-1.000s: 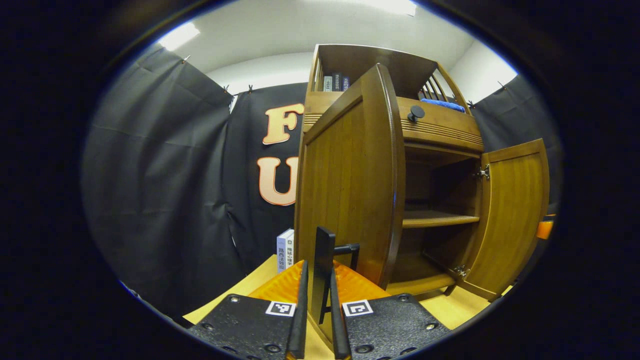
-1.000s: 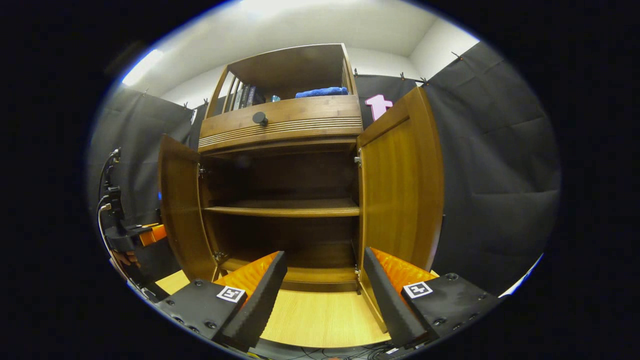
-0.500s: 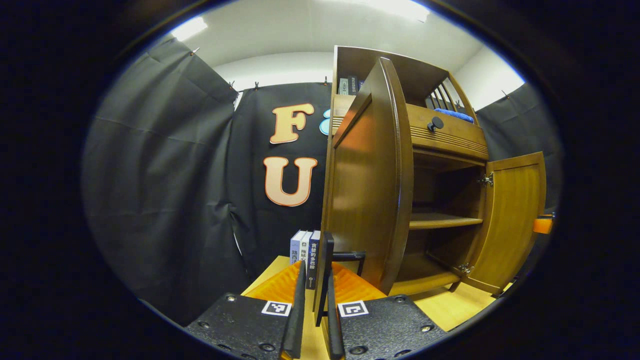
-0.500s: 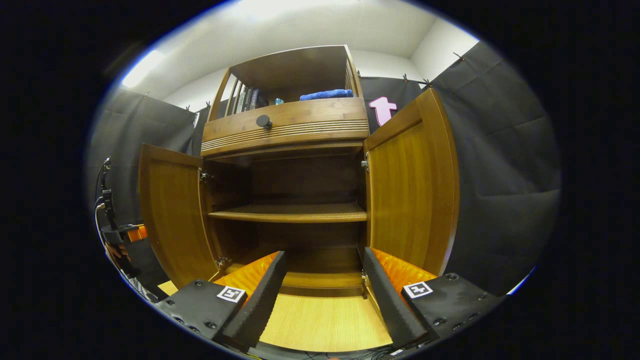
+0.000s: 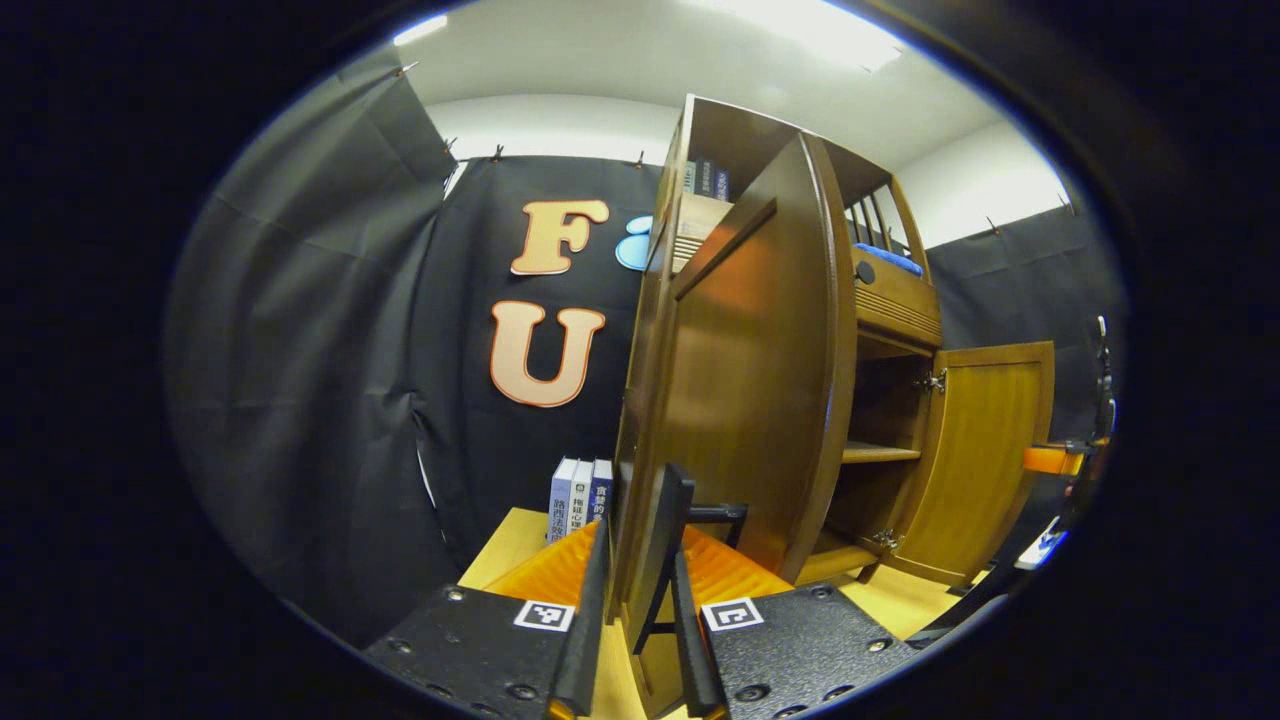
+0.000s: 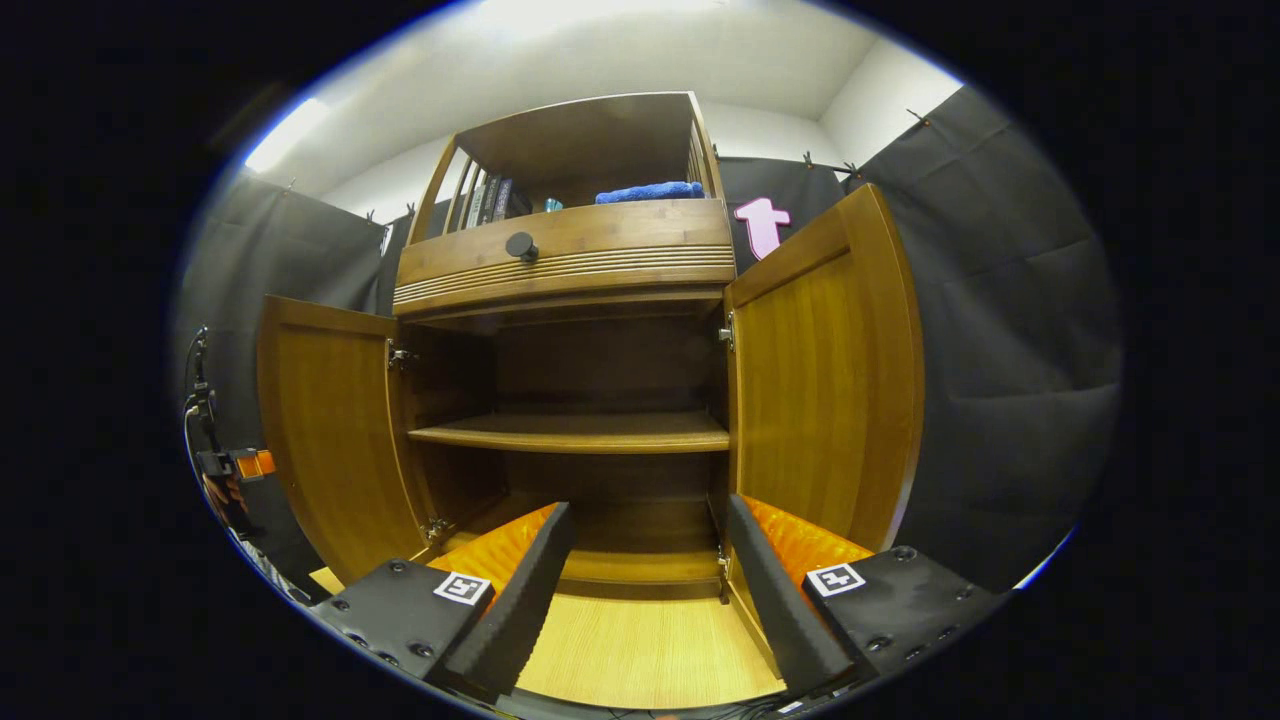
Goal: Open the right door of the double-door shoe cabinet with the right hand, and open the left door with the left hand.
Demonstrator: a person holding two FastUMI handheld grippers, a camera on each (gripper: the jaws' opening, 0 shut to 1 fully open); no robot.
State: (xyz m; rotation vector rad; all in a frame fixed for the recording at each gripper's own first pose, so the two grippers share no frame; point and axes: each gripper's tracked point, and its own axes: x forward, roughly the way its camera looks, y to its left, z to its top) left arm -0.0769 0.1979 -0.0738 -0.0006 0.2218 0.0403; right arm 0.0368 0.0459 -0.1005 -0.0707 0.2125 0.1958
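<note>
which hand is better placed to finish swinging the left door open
Left. Its tongs are shut on the left door's handle, the door partly swung. The right tongs hang open, holding nothing, before the cabinet.

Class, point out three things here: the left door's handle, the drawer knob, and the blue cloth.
left door's handle (image 5: 668, 540), left gripper view, on its upright bar.
drawer knob (image 6: 520, 244), right gripper view, on its round face.
blue cloth (image 6: 648, 191), right gripper view, on its middle.
</note>
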